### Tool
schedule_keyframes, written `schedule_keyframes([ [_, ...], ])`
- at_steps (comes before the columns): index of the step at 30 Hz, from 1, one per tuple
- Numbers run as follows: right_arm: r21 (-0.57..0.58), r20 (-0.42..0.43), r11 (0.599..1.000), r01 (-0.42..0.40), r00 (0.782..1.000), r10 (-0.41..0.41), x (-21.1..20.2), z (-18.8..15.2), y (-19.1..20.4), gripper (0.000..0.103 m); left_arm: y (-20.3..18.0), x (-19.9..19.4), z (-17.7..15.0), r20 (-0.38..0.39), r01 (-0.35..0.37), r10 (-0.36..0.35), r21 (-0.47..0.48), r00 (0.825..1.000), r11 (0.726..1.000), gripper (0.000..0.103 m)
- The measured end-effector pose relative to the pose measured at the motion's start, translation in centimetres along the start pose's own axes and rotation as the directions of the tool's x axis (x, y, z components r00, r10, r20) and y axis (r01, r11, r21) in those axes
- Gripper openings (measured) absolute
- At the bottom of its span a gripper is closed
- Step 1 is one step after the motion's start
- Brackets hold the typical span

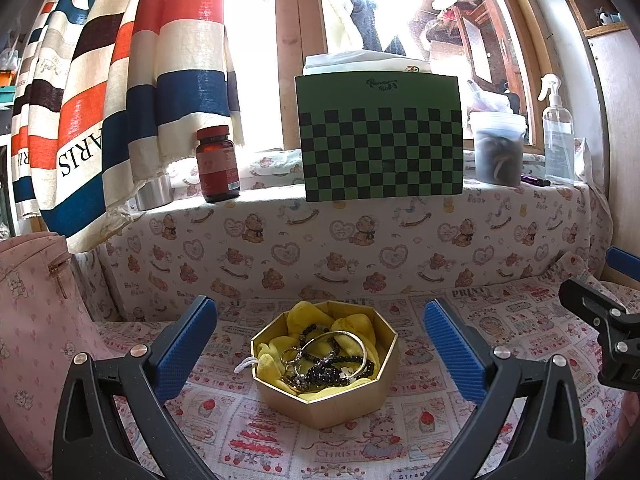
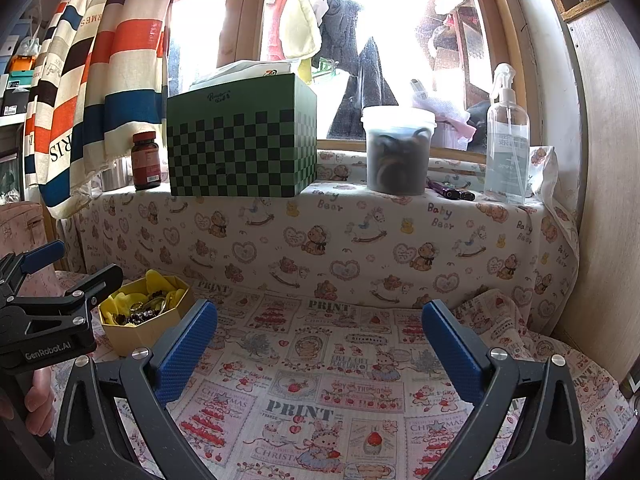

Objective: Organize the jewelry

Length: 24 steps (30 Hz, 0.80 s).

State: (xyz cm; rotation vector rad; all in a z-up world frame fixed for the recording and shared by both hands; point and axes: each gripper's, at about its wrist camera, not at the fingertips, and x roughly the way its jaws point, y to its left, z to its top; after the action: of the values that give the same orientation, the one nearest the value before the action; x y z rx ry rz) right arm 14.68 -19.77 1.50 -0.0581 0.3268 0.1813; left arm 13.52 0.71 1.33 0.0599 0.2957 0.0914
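A gold octagonal box point(image 1: 320, 404) lined with yellow cloth sits on the printed tablecloth and holds tangled jewelry point(image 1: 328, 360): dark bead strands, a silver bangle and rings. My left gripper point(image 1: 320, 350) stands open, its blue fingers point(image 1: 184, 354) on either side of the box, just short of it. In the right wrist view the same box point(image 2: 140, 330) lies at the far left, and my right gripper point(image 2: 320, 352) is open over bare cloth, well to the right of it. The left gripper's body point(image 2: 48, 320) shows at the left edge there, with a hand below it.
A cloth-covered ledge at the back carries a green checkered box point(image 1: 382, 140), a brown pill bottle point(image 1: 218, 166), a lidded plastic tub point(image 1: 498, 146) and a clear spray bottle point(image 1: 558, 136). A striped curtain point(image 1: 120, 80) hangs at left, a pink bag point(image 1: 36, 320) below it.
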Motion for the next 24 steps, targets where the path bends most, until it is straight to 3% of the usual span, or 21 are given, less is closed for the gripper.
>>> schedule_keyframes([
  [24,-0.001,-0.002,1.000,-0.002,1.000,0.001,0.06,0.00,-0.06,0.103,-0.20,0.00,-0.03,-0.003,0.003,-0.003,0.003,1.000,1.000,0.103],
])
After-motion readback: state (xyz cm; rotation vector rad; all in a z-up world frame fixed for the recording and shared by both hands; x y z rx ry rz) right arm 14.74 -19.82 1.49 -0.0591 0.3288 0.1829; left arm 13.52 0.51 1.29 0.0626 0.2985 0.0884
